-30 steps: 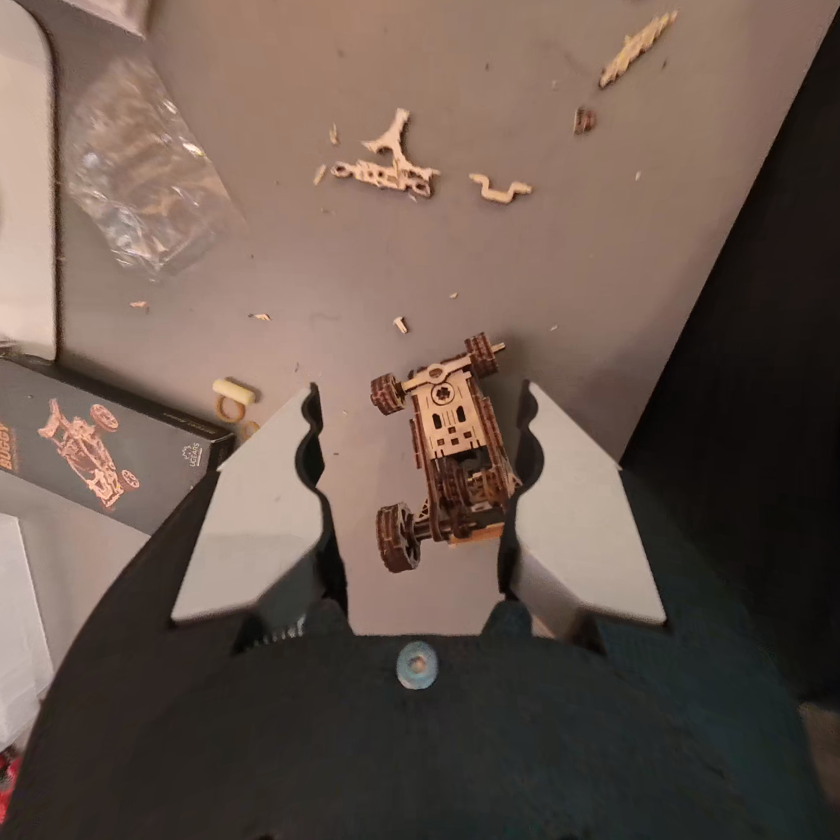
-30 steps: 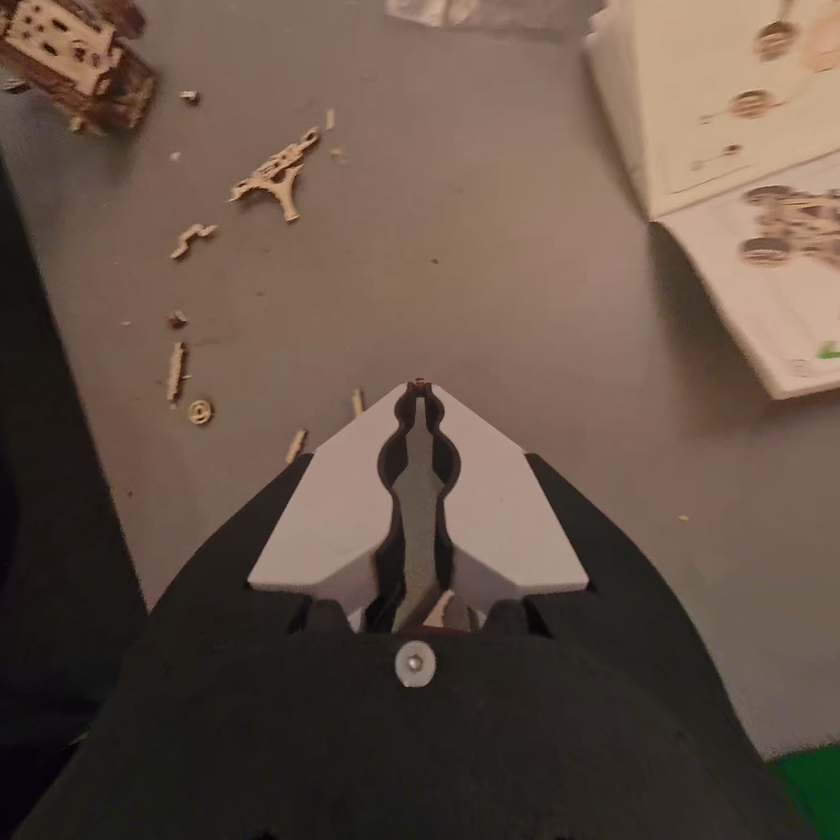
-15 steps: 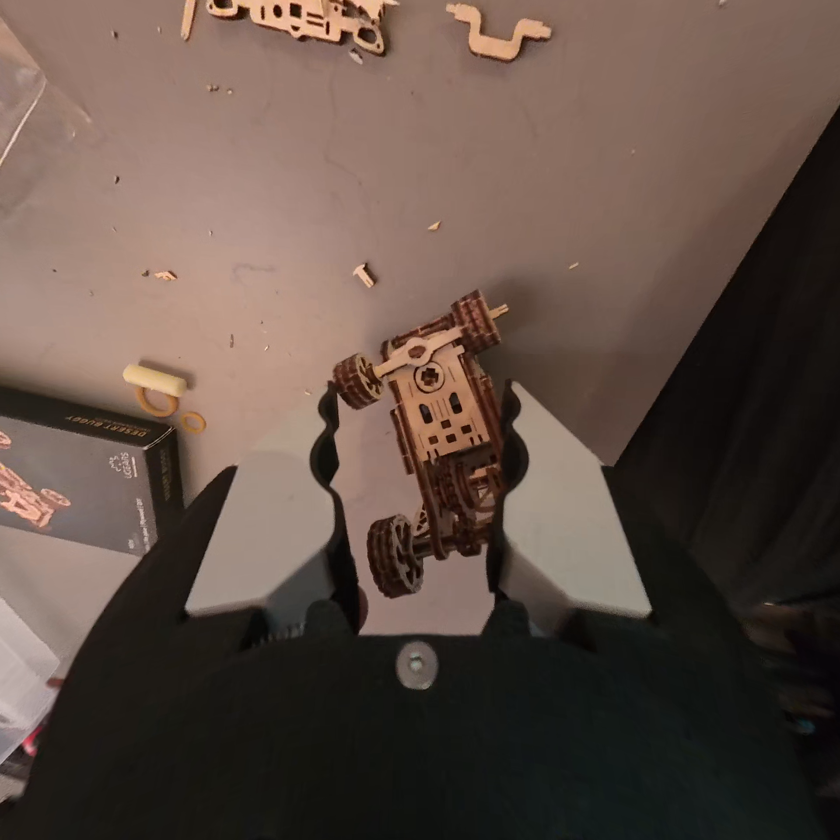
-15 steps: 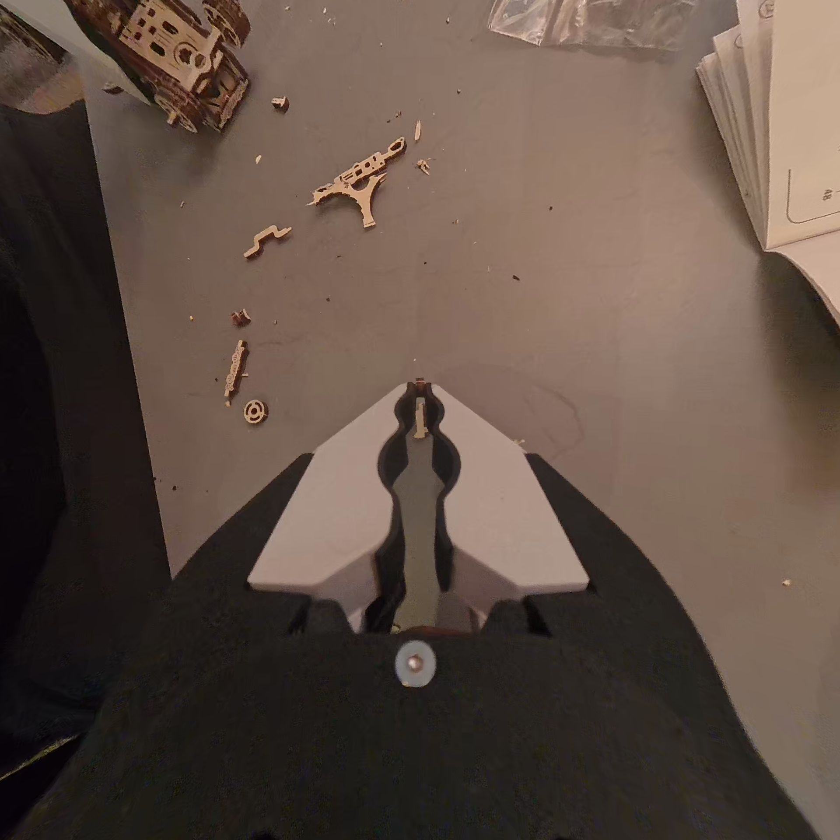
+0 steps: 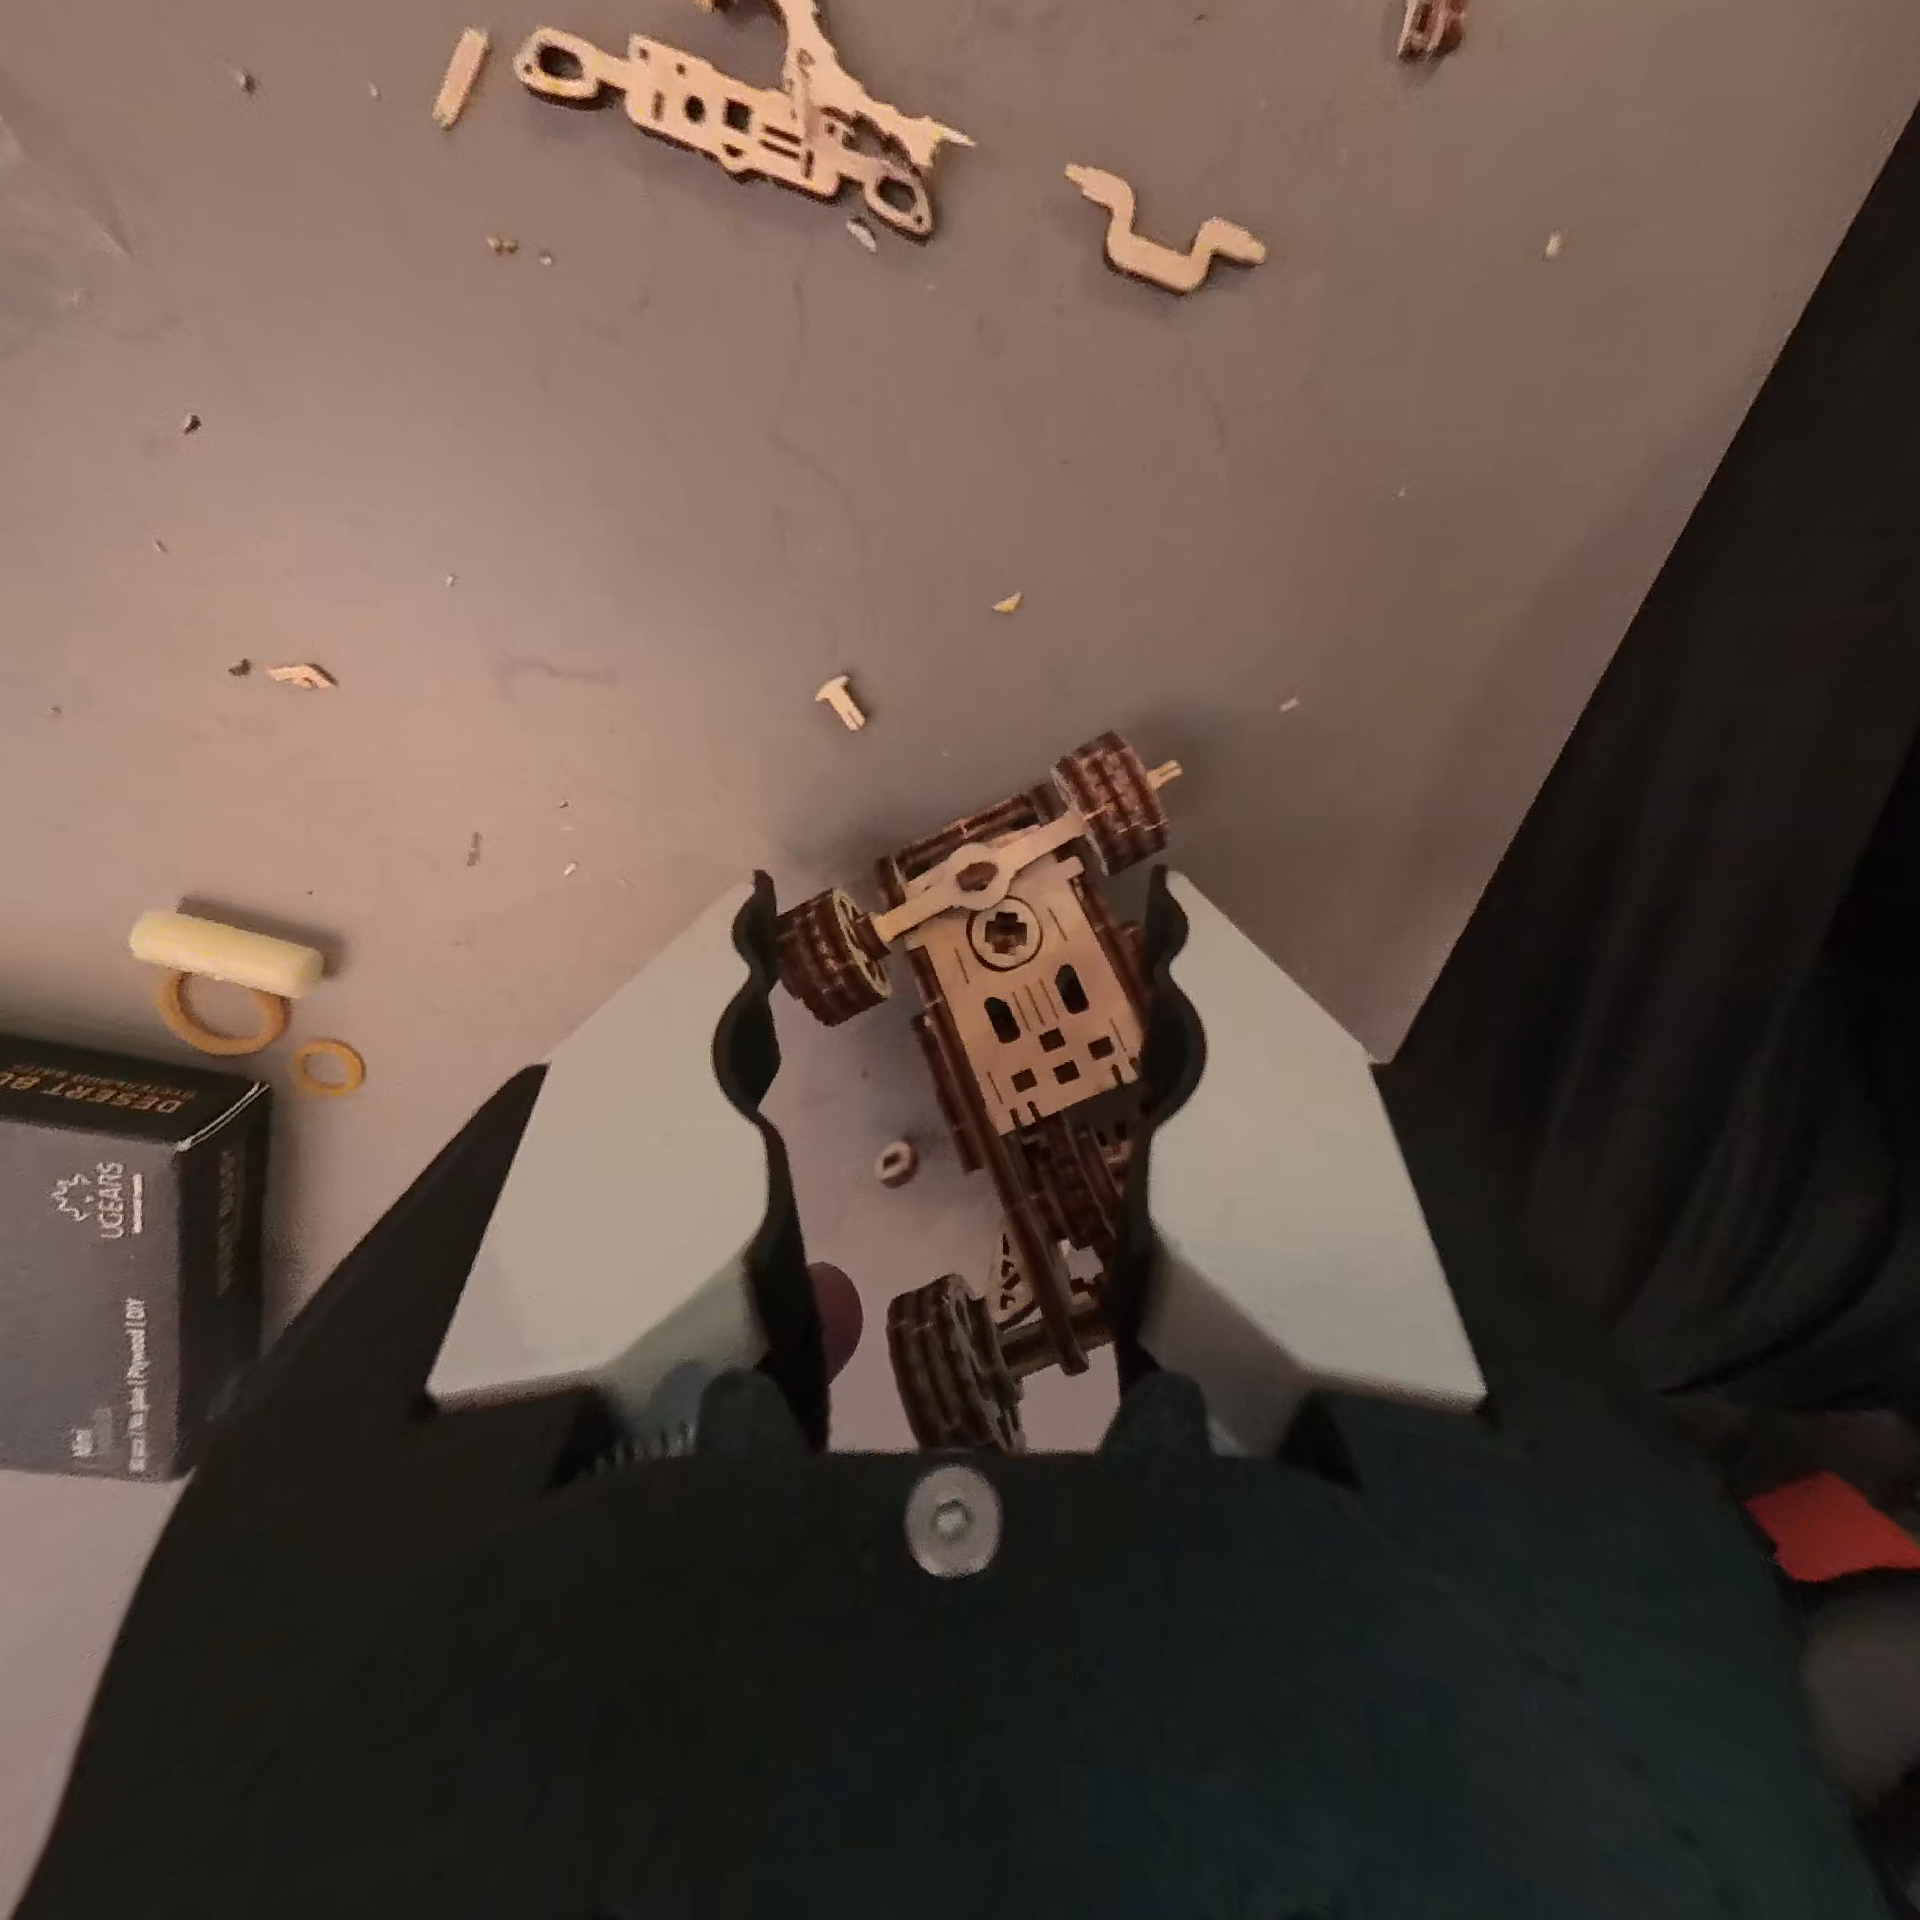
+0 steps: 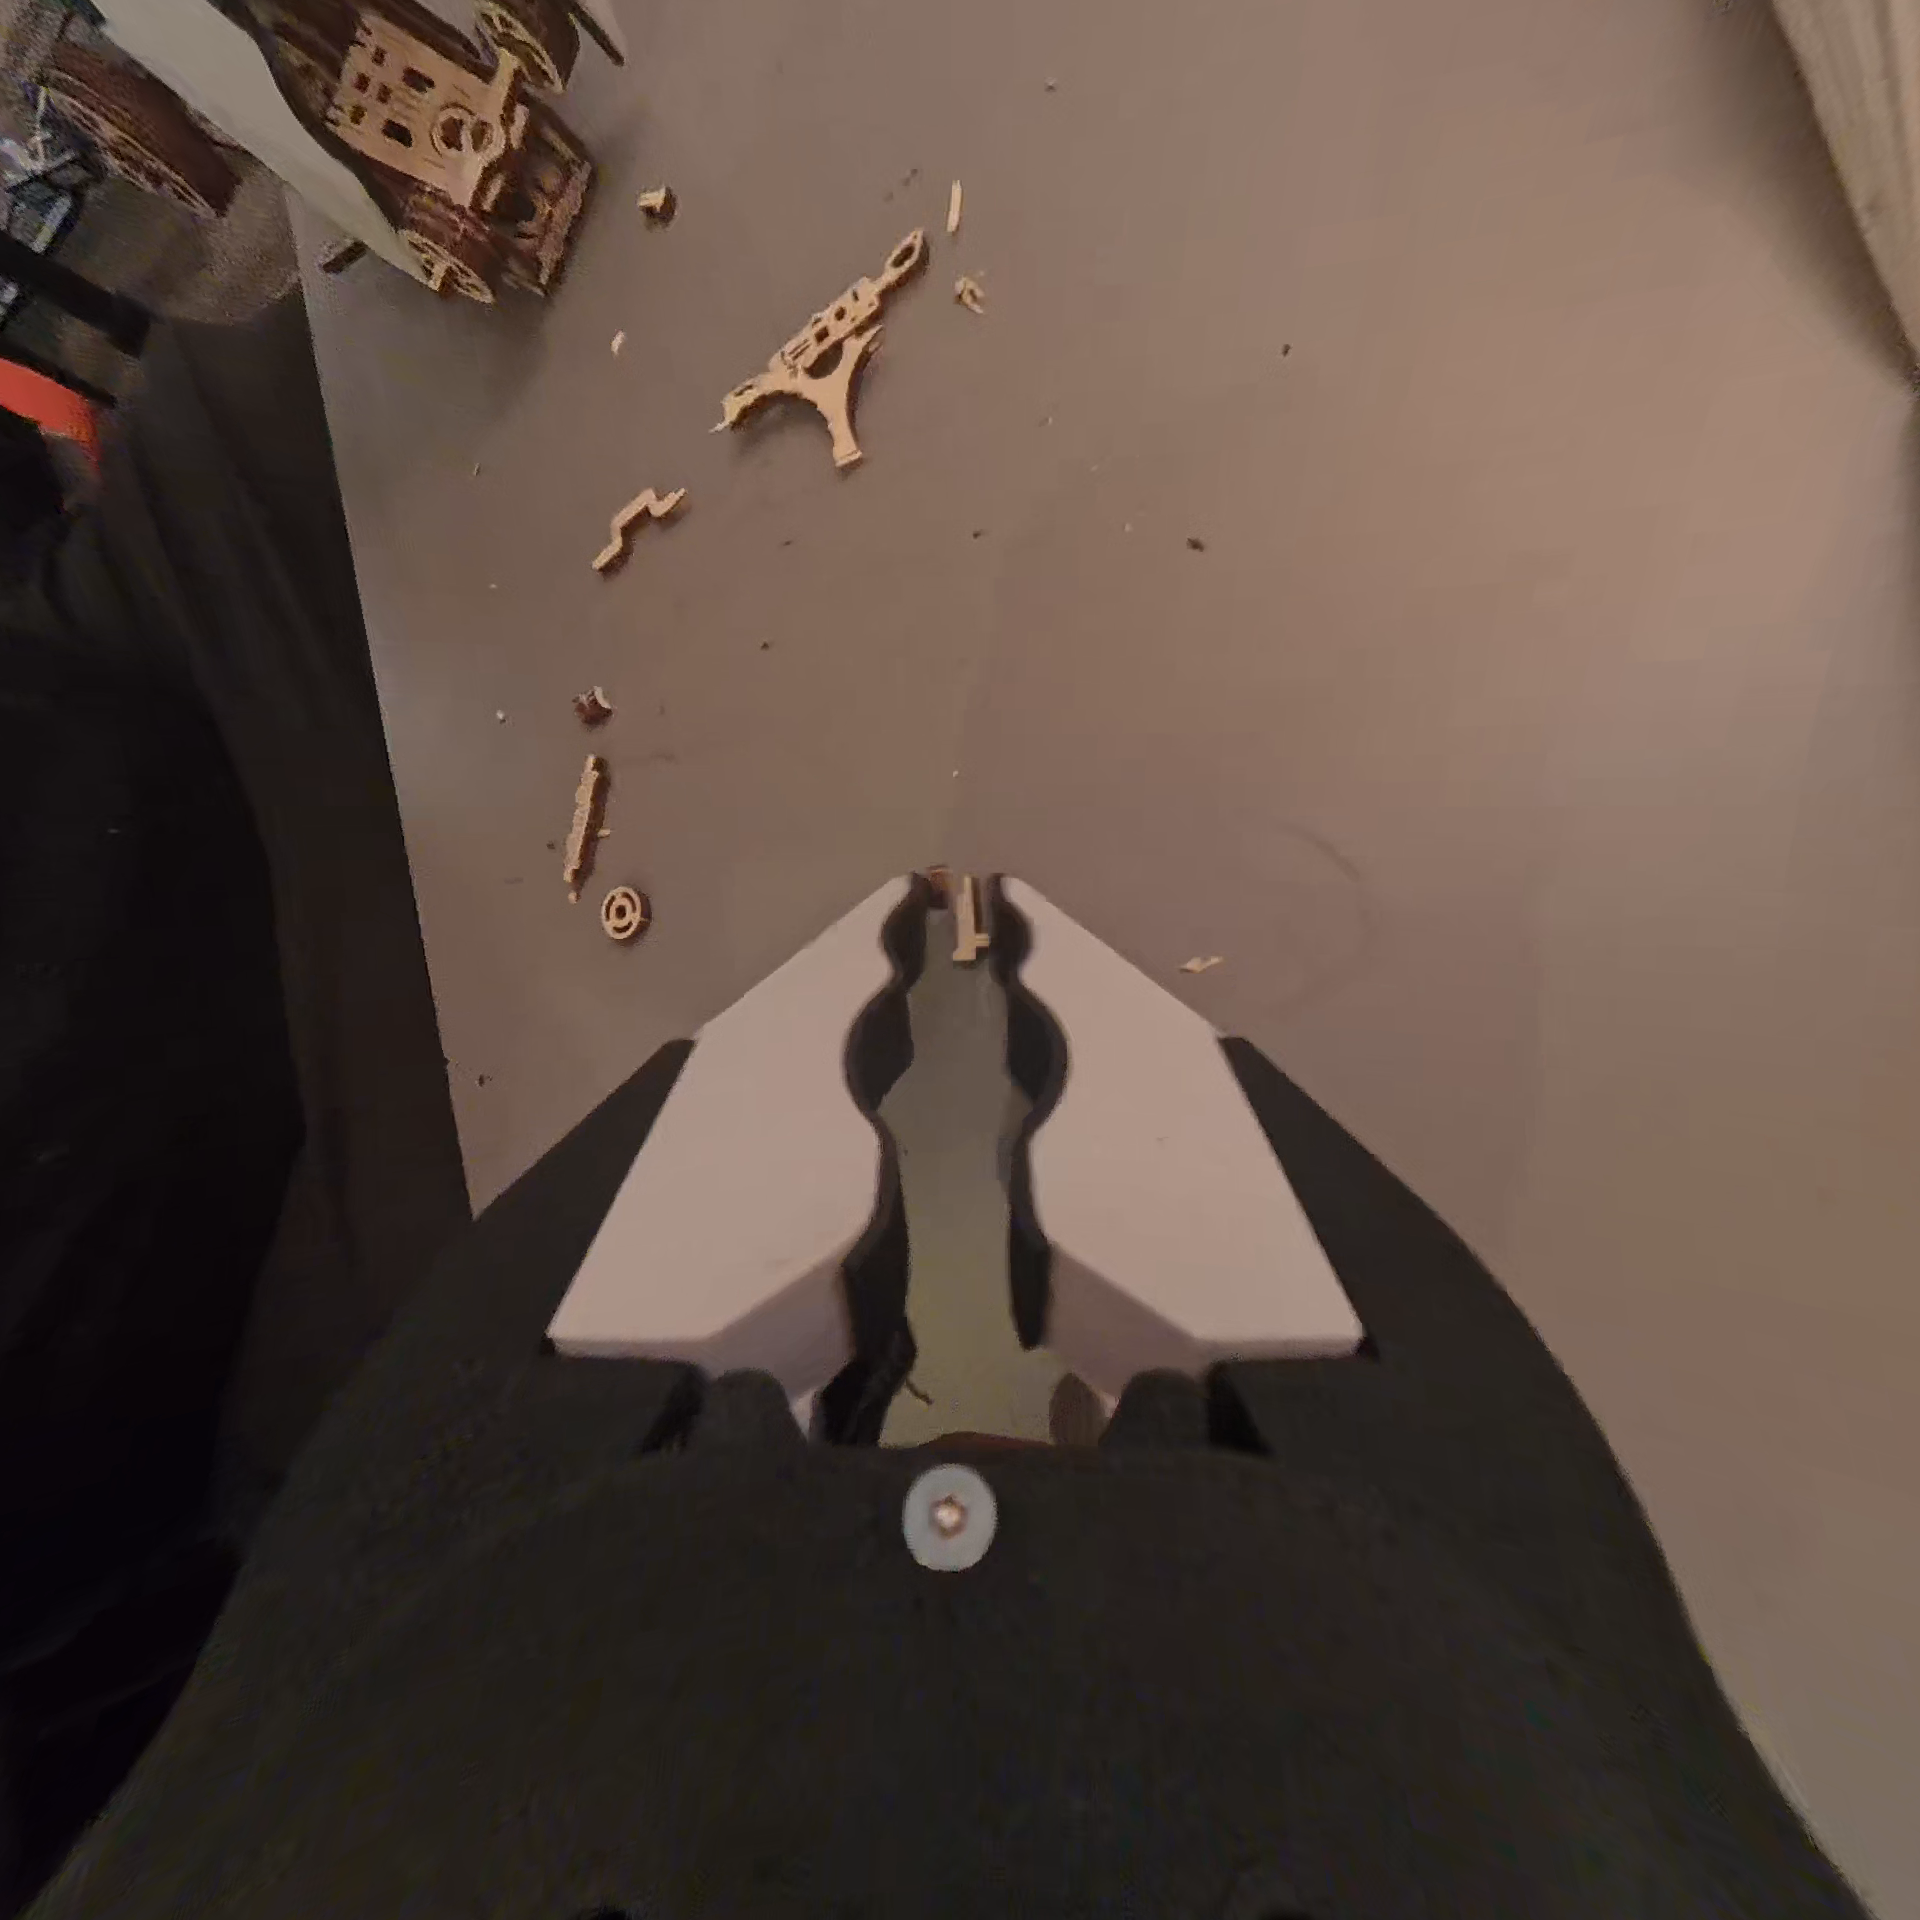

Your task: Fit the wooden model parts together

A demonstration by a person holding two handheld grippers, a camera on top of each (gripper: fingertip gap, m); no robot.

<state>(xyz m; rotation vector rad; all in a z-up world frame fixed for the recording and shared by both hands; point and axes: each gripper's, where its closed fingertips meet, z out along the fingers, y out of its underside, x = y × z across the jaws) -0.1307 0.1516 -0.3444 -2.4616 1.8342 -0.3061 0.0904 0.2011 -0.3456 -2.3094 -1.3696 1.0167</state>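
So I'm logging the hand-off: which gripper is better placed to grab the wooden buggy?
Left. The wooden buggy already lies between the left gripper's open jaws, against one. The right gripper sits far off, nearly shut around a small wooden piece.

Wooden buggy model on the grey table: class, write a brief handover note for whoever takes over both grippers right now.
Left gripper: fingers apart around the brown-and-tan wooden buggy model; its right finger lies against the model's side, the left finger is clear of it. No firm grip shows.
Right gripper: nearly shut, pinching a small pale wooden pin at the fingertips, above the grey table.
Loose parts: a flat slotted wooden frame piece, a small zigzag wooden piece, a tiny wooden ring beside the model.
Done: the model is largely assembled, wheels on.
Left: probably bring the pin to the model and fit it, then the loose parts.
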